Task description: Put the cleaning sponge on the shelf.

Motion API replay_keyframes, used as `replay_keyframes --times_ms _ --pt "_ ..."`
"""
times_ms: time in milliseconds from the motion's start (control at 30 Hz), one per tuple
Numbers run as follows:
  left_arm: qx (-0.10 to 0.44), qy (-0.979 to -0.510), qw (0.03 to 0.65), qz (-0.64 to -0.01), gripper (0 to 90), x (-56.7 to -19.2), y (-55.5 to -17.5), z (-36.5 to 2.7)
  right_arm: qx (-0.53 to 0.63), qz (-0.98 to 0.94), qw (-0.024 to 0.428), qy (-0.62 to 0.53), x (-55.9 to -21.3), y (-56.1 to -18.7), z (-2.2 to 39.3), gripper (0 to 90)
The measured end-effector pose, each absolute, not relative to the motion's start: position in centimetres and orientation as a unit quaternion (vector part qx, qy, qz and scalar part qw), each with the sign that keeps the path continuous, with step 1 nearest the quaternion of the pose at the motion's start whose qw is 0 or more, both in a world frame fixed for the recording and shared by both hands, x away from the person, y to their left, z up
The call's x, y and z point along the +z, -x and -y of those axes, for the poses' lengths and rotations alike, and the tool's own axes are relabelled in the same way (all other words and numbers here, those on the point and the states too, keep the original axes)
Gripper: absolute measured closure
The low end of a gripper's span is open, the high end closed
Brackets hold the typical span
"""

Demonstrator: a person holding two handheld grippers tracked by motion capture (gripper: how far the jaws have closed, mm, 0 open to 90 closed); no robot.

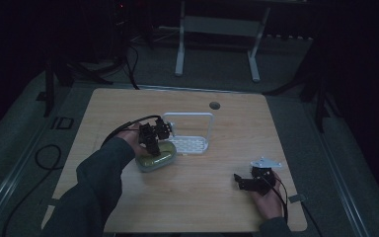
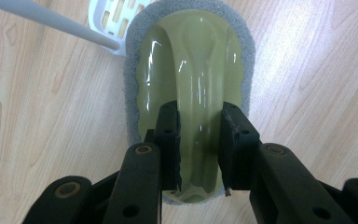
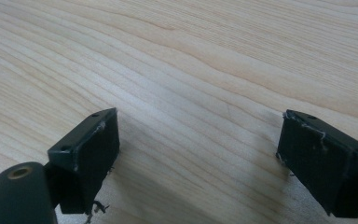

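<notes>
On the near right edge of the surface: the right tool (image 1: 242, 181) is rested low, jaws spread wide with nothing between them, apparently kept idle.
Surface (image 1: 197, 197): pale wood grain is seen under both tools.
Left tool (image 1: 154, 134): it is pinched on the raised central ridge of the scrubbing pad, a grip judged suited to steering it.
Scrubbing pad (image 2: 191, 79): an olive plastic grip backed by grey sponge, held sponge-down at mid-surface, just beside the rack.
White rack (image 1: 190, 143): a perforated tray with an upright loop handle is set just behind the pad.
Beyond the surface: a dim floor is seen.
</notes>
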State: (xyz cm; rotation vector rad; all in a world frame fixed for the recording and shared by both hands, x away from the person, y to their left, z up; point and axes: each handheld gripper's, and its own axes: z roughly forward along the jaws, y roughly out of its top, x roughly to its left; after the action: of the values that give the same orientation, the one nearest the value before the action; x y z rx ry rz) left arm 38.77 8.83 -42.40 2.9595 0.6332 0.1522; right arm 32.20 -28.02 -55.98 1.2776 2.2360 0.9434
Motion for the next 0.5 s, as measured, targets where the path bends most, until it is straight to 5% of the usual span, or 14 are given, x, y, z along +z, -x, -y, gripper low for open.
replay_keyframes --times_ms 500 --pt "0.054 -0.979 0.081 -0.179 71.6 -41.8 -39.5 -7.4 0.337 -0.799 0.199 -0.456 -56.0 -32.2 28.0 12.3"
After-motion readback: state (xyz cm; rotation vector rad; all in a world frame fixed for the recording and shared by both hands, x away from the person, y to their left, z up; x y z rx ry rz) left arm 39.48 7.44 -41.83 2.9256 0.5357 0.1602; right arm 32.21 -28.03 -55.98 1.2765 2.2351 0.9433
